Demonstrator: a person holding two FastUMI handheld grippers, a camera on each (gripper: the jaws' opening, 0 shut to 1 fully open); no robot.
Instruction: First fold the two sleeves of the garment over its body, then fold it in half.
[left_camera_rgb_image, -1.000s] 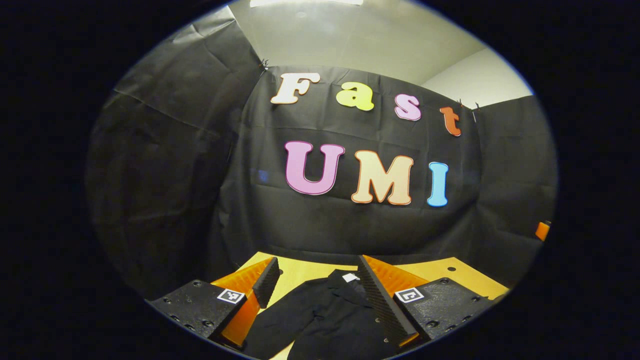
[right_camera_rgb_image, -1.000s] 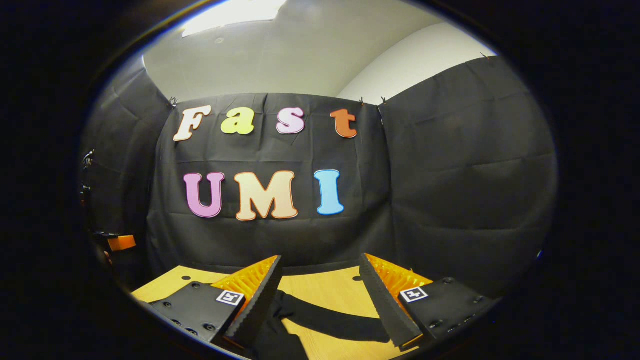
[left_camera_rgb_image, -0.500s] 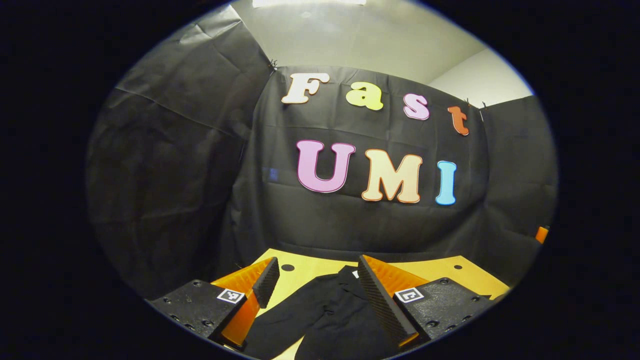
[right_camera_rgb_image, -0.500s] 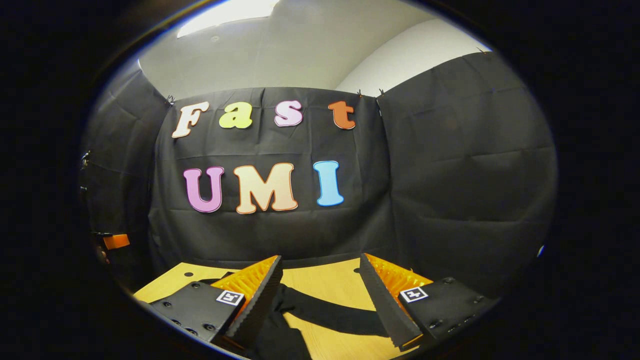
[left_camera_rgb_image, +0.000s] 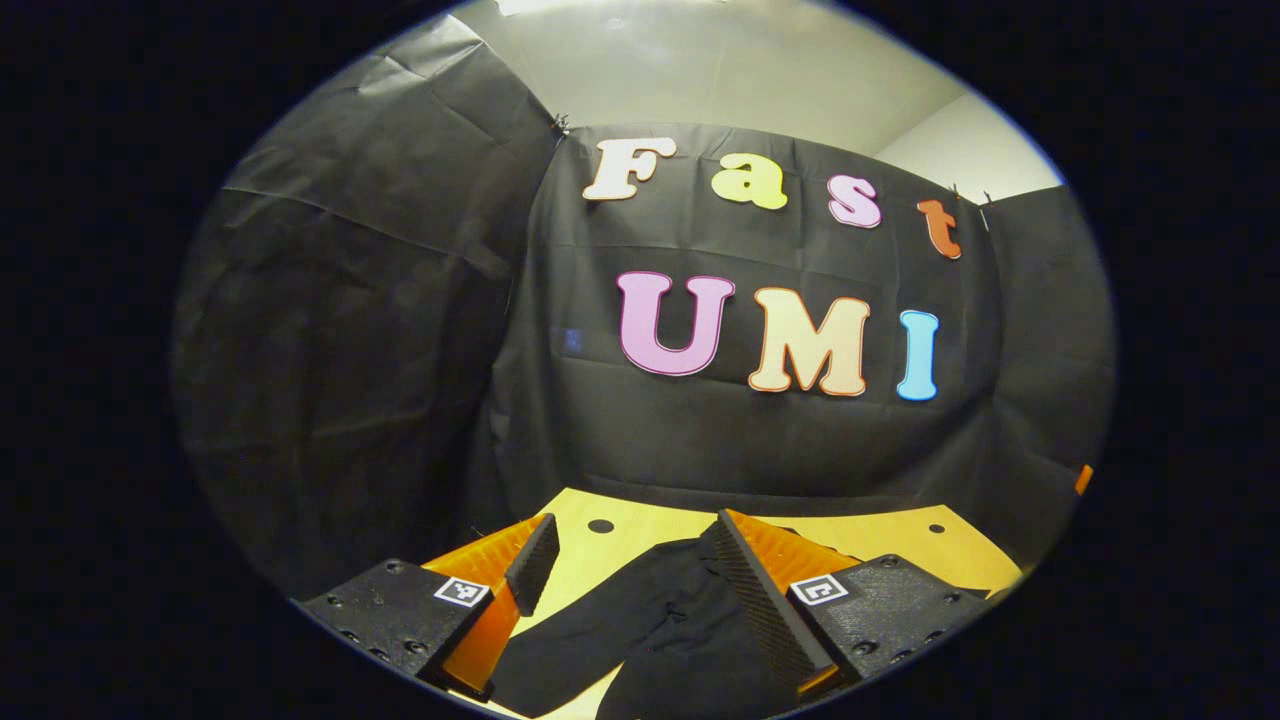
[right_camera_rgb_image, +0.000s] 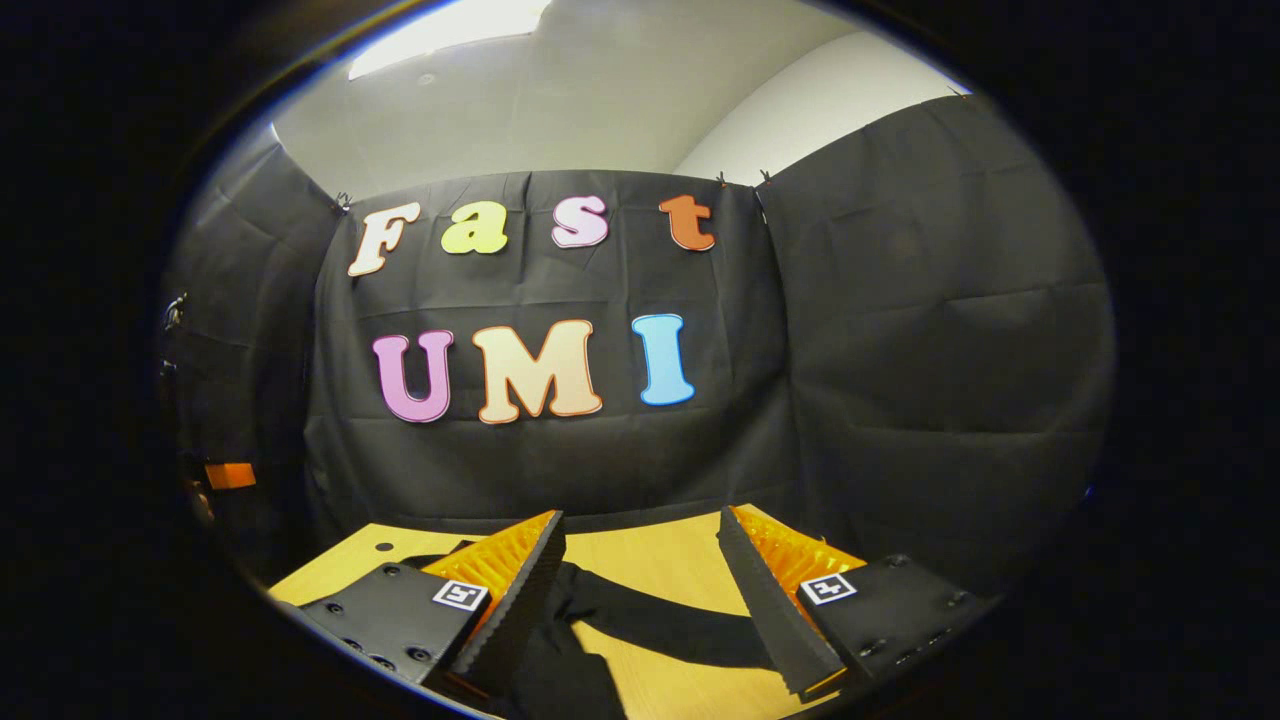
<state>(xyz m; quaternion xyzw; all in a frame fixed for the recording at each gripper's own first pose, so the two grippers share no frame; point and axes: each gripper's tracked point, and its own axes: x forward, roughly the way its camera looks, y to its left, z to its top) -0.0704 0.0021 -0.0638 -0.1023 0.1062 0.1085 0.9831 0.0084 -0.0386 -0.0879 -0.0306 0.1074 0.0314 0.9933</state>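
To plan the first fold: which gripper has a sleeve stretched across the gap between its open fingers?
The right gripper: a sleeve crosses its gap. The left gripper faces the garment's body.

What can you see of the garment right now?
The garment is black, soft-looking cloth lying flat on the wooden table, unfolded. In the left gripper view one sleeve runs out toward the lower left. In the right gripper view the other sleeve stretches across the wood. Both claws hover open above it, apparently not touching.

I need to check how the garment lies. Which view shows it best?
The left gripper view: the garment shows its body and one sleeve spread on the table. The right gripper view catches one sleeve stretched across the table.
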